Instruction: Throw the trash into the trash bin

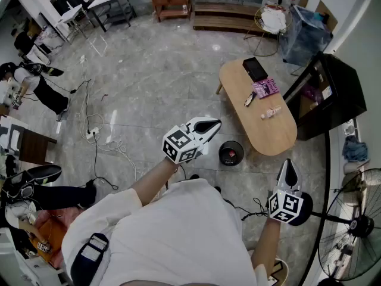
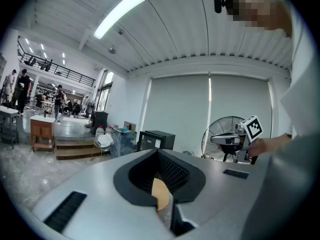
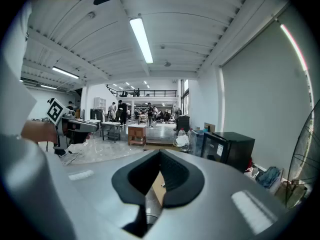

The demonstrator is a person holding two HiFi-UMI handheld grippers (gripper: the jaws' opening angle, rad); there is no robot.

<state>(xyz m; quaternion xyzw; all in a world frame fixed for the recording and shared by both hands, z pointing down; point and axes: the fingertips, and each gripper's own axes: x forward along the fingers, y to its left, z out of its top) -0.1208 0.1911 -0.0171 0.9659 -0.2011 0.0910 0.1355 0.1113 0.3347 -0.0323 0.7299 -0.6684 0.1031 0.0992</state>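
A small round black trash bin (image 1: 231, 153) stands on the floor beside the near end of an oval wooden table (image 1: 280, 137). On the table lie a black flat item (image 1: 255, 68), a pink packet (image 1: 265, 87) and two small bits of litter (image 1: 250, 99) (image 1: 271, 112). My left gripper (image 1: 209, 124) is held out level just left of the bin, jaws together and empty. My right gripper (image 1: 288, 164) hovers to the bin's right, near the table's end, also shut on nothing. In each gripper view the closed jaws (image 2: 160, 156) (image 3: 160, 156) fill the lower frame.
A black cabinet (image 1: 327, 94) stands right of the table, and a floor fan (image 1: 351, 231) is at the lower right. A blue-lined bin (image 1: 303, 34) and a wire basket (image 1: 271, 19) sit beyond the table. Cables (image 1: 98, 139) trail over the floor at left.
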